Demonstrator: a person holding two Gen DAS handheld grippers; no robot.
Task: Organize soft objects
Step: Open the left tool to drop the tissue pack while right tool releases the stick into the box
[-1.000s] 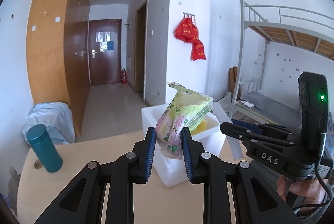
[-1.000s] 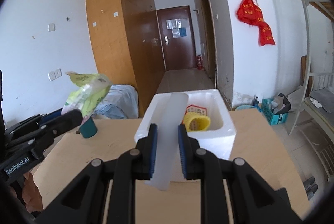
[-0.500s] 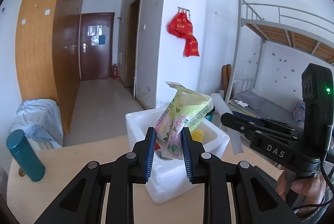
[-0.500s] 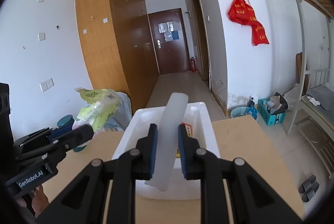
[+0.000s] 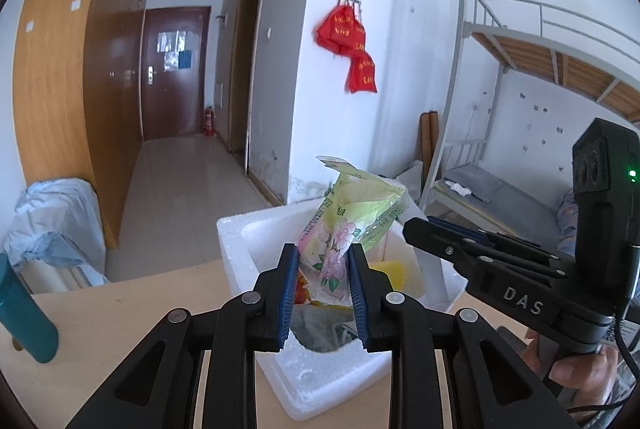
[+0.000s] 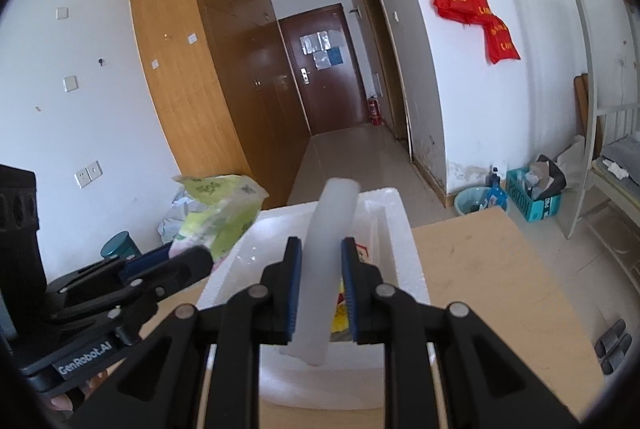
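My left gripper point(image 5: 323, 295) is shut on a green flowered tissue pack point(image 5: 352, 217), held upright above the near corner of a white foam box point(image 5: 320, 385). In the right wrist view the same pack point(image 6: 218, 219) hangs at the box's left edge. My right gripper point(image 6: 320, 295) is shut on a white foam tube point(image 6: 328, 261), which stands tilted over the foam box point(image 6: 396, 225). Yellow and red items point(image 5: 394, 271) and something grey lie inside the box. The right gripper point(image 5: 448, 237) reaches in from the right beside the pack.
The box sits on a light wooden table point(image 6: 500, 293). A teal bottle point(image 5: 24, 317) stands at the table's left edge. Behind are a covered bundle point(image 5: 52, 225), a corridor with a brown door, red bags on the wall and a bunk bed point(image 5: 540, 77) on the right.
Both grippers have moved forward toward the foam box with their loads; the box now lies directly under them and looks larger. The teal bottle has slid toward the left edge of view.
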